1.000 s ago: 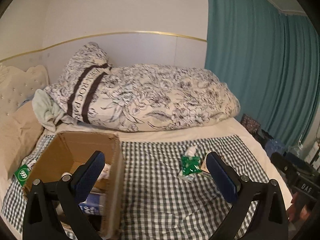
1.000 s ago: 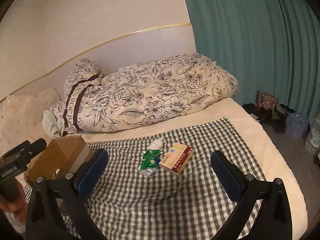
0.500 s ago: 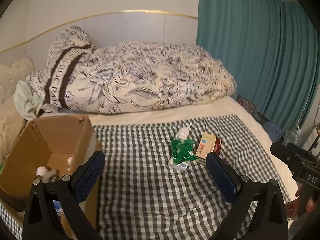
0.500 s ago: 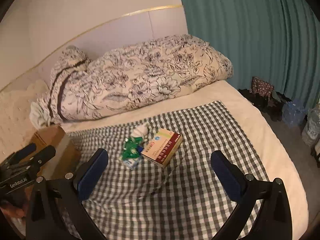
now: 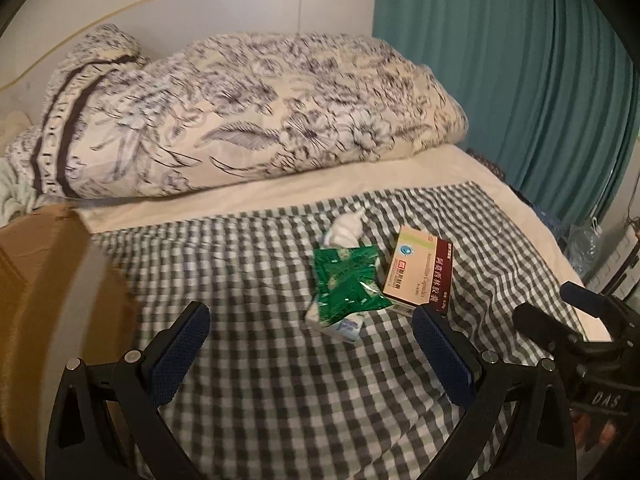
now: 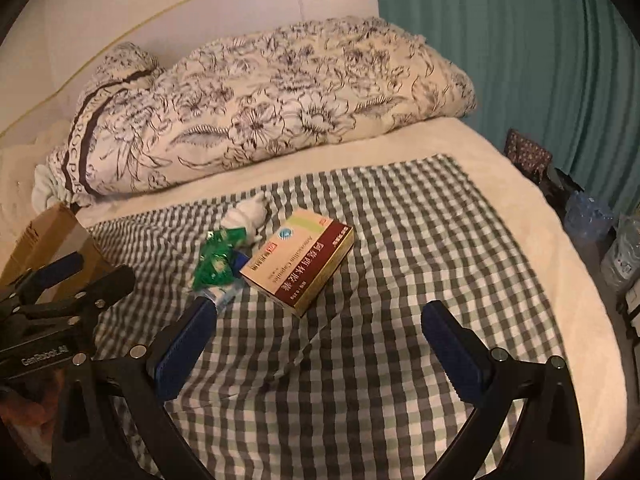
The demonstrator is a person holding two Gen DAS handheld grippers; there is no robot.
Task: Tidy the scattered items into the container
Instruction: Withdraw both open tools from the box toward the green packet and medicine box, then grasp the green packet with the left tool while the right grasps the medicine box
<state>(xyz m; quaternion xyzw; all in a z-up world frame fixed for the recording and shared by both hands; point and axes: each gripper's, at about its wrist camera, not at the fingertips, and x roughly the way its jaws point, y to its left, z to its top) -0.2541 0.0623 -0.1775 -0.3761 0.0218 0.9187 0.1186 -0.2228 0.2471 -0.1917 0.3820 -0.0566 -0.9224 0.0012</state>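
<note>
A green tissue pack [image 5: 346, 280] with a white tissue sticking out lies on the checked cloth [image 5: 260, 380], touching a cream and dark red medicine box [image 5: 422, 274] on its right. Both show in the right wrist view too, the pack [image 6: 216, 262] and the box [image 6: 300, 260]. The cardboard box [image 5: 52, 300] stands at the left edge. My left gripper [image 5: 310, 348] is open and empty, just short of the pack. My right gripper [image 6: 320, 340] is open and empty, just short of the medicine box.
A rolled floral duvet [image 5: 248, 112] lies along the back of the bed. A teal curtain [image 5: 520, 80] hangs at the right. Bags and plastic bottles [image 6: 588, 216] sit on the floor beside the bed's right edge.
Both grippers have moved forward and closer to the tissue pack and medicine box. The left view has swung right, so the cardboard box has slid to the left edge. Both stay open.
</note>
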